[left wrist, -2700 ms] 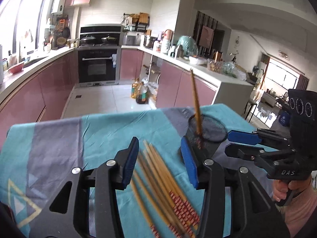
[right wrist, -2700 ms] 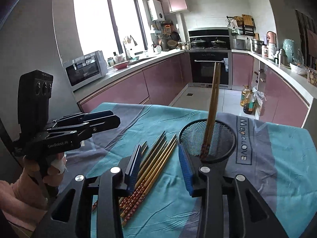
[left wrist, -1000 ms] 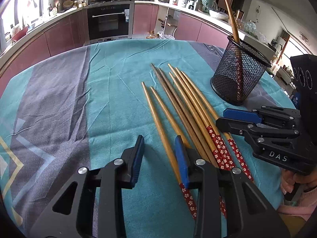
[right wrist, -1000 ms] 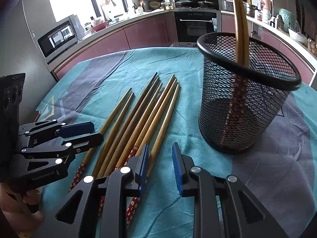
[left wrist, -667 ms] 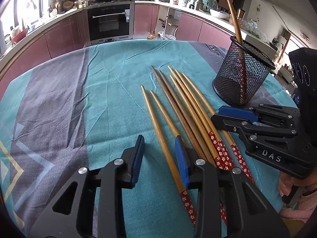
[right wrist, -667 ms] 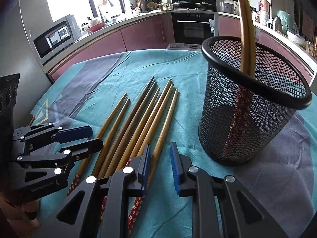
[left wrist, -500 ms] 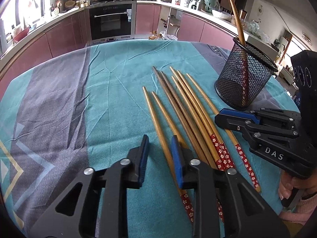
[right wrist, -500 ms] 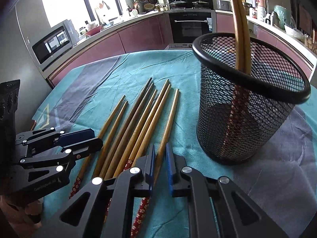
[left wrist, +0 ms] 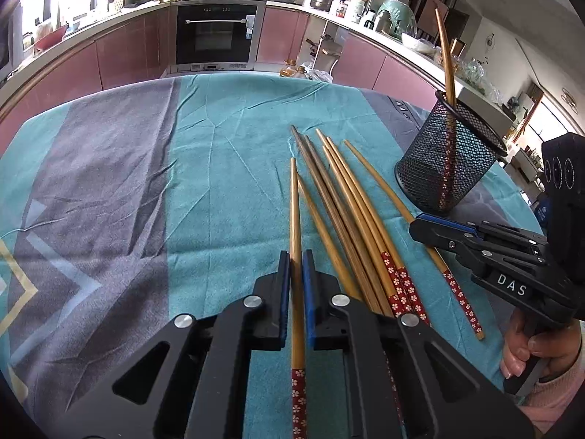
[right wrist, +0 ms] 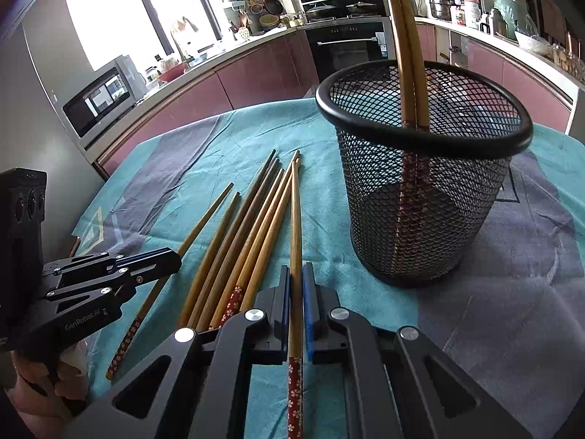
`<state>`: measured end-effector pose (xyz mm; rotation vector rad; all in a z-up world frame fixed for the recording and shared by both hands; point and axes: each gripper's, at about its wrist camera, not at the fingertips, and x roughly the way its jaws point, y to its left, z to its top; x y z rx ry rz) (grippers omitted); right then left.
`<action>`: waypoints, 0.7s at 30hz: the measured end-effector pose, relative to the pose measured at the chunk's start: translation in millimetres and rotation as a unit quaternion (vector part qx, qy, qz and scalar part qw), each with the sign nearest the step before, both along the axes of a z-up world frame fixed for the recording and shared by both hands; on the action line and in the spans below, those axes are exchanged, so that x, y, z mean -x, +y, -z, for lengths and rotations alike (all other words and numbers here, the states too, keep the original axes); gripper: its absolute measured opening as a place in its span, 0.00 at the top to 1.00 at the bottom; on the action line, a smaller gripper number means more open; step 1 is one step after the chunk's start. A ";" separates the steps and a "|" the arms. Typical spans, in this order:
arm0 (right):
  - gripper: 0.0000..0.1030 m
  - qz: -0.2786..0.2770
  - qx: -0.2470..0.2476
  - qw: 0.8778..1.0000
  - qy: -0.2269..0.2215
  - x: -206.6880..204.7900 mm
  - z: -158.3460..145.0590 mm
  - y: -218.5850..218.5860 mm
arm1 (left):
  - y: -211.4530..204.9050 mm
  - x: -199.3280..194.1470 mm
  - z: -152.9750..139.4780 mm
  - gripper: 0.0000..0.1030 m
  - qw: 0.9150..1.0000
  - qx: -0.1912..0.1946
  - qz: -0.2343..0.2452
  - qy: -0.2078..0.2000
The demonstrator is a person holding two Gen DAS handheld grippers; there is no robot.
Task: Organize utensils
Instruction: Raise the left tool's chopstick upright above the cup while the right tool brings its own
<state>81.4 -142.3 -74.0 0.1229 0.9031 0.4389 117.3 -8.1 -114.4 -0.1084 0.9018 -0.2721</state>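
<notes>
Several wooden chopsticks (left wrist: 351, 216) with red flowered ends lie side by side on the teal cloth (left wrist: 226, 168). My left gripper (left wrist: 296, 256) is shut on the leftmost chopstick (left wrist: 294, 212). My right gripper (right wrist: 296, 270) is shut on the rightmost chopstick (right wrist: 295, 226), the one nearest the holder. A black mesh holder (right wrist: 420, 190) stands upright to the right with two chopsticks (right wrist: 406, 55) in it; it also shows in the left wrist view (left wrist: 446, 157). Each gripper shows in the other's view, the right one (left wrist: 438, 228) and the left one (right wrist: 157, 259).
The cloth has grey bands and wrinkles. The table edge lies just past the holder. Pink kitchen cabinets, an oven (left wrist: 215, 33) and a microwave (right wrist: 102, 98) stand behind.
Both grippers came down to the row of chopsticks and closed, each on one chopstick at an outer side of the row. The holder has not moved.
</notes>
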 end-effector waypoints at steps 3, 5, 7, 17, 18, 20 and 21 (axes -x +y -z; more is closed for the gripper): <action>0.94 -0.007 -0.009 1.000 -0.006 3.6 -5.2 -1.4 | 3.5 4.8 -5.9 0.93 1.000 0.009 0.003 -0.005; 0.94 -0.012 -0.017 1.000 -0.011 6.5 -9.6 -2.1 | 6.2 8.6 -10.0 0.93 1.000 0.014 0.005 -0.009; 0.94 -0.018 -0.026 0.999 -0.017 9.7 -14.2 -3.8 | 7.8 12.4 -15.3 0.93 1.000 0.018 0.009 -0.015; 0.94 -0.032 -0.061 0.996 -0.054 30.5 -46.1 -22.4 | 8.2 32.1 -45.7 0.93 0.996 0.062 0.044 -0.042; 0.94 -0.031 -0.064 0.996 -0.058 32.3 -49.5 -25.3 | 7.8 34.8 -50.0 0.93 0.996 0.066 0.048 -0.046; 0.94 -0.030 -0.074 0.995 -0.063 34.5 -54.8 -30.3 | 6.1 36.7 -57.5 0.93 0.994 0.073 0.056 -0.051; 0.94 -0.029 -0.077 0.994 -0.066 35.7 -56.9 -32.8 | 7.1 38.7 -61.0 0.93 0.994 0.078 0.060 -0.054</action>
